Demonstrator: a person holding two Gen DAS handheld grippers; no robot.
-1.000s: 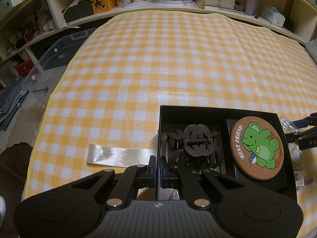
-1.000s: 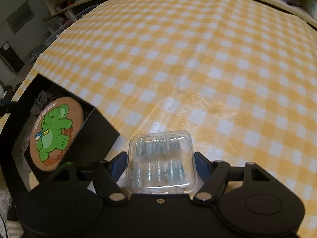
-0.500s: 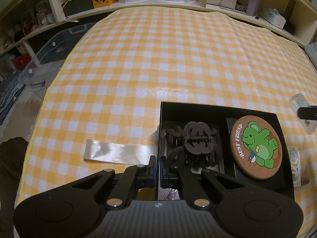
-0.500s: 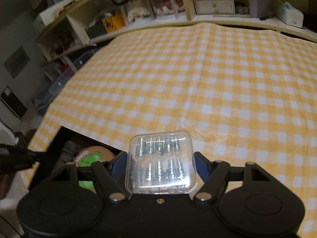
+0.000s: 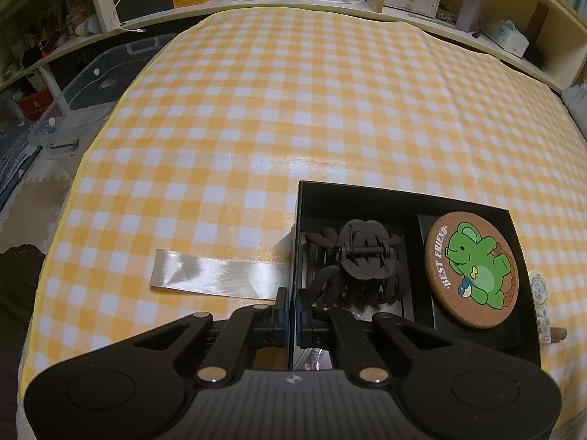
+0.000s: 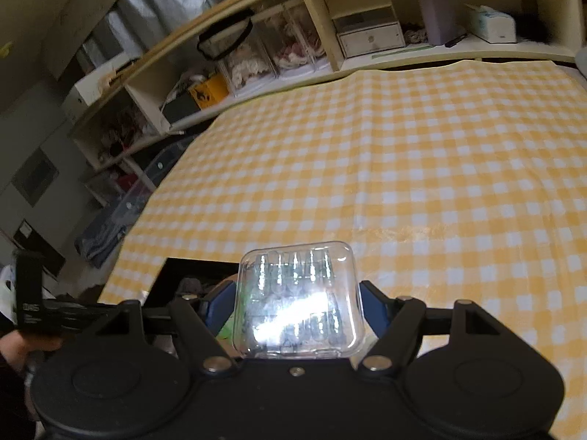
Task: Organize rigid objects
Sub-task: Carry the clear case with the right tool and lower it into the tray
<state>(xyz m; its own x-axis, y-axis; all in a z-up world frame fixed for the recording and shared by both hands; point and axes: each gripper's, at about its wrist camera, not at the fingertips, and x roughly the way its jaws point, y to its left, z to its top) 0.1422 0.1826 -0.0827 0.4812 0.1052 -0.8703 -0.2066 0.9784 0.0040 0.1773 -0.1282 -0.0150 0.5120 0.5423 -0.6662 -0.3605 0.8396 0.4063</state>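
The left gripper (image 5: 292,306) was held low at the near-left wall of the black box (image 5: 370,191), its fingers clamped on that wall. The right gripper (image 6: 298,306) was raised above the checked tablecloth (image 6: 422,168), its fingers pressed against the sides of a clear plastic case (image 6: 299,306) of small vials. Inside the box, a dark hair claw (image 5: 354,262) was seen on the left and a cork coaster (image 5: 473,269) with a green bear on the right. A satin ribbon (image 5: 216,274) lay just beside the box.
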